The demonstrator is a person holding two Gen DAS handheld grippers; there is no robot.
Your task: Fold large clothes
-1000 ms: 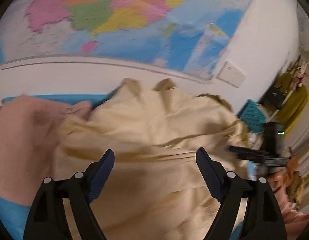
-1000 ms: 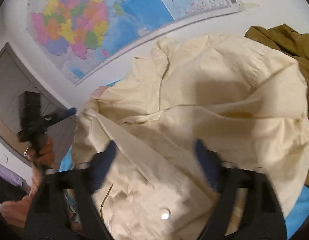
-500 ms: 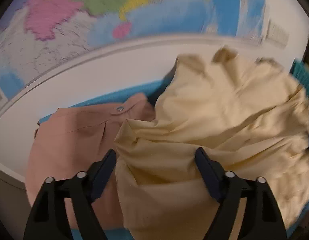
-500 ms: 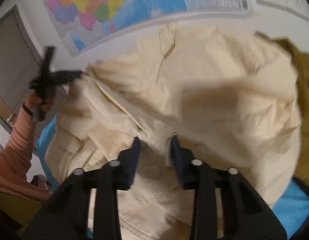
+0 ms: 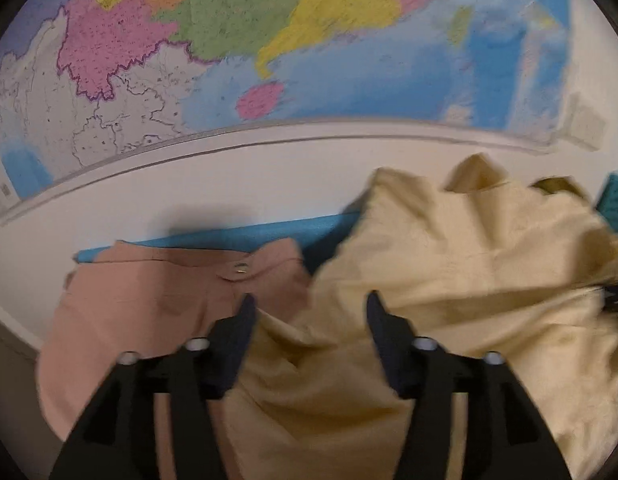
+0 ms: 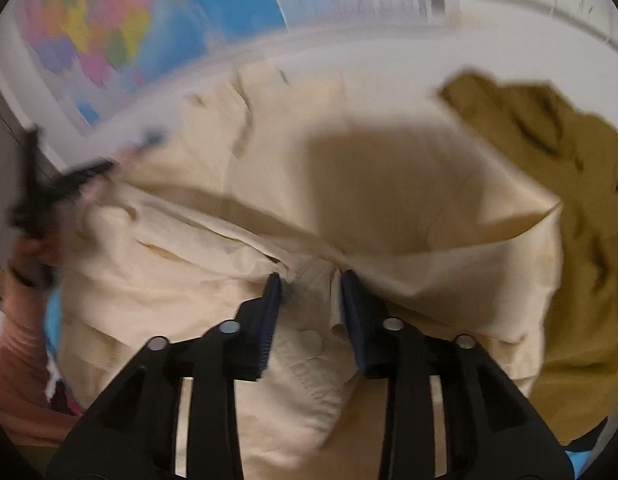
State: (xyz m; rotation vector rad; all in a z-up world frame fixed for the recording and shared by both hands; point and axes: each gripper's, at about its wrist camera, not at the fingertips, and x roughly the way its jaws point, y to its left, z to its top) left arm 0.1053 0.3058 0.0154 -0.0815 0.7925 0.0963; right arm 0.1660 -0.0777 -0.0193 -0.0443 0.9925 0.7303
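The cream garment (image 6: 389, 184), soft, light and bulky, lies crumpled on the blue table (image 5: 237, 236) between pink trousers (image 5: 149, 304) and an olive garment (image 6: 569, 200), so my right gripper (image 6: 311, 292) seems to pinch a bunched seam while my left gripper (image 5: 309, 312), half-open, holds nothing.

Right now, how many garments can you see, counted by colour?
Cream: 1, the cream garment
Pink: 1, the pink garment
Olive: 1, the olive garment
Total: 3
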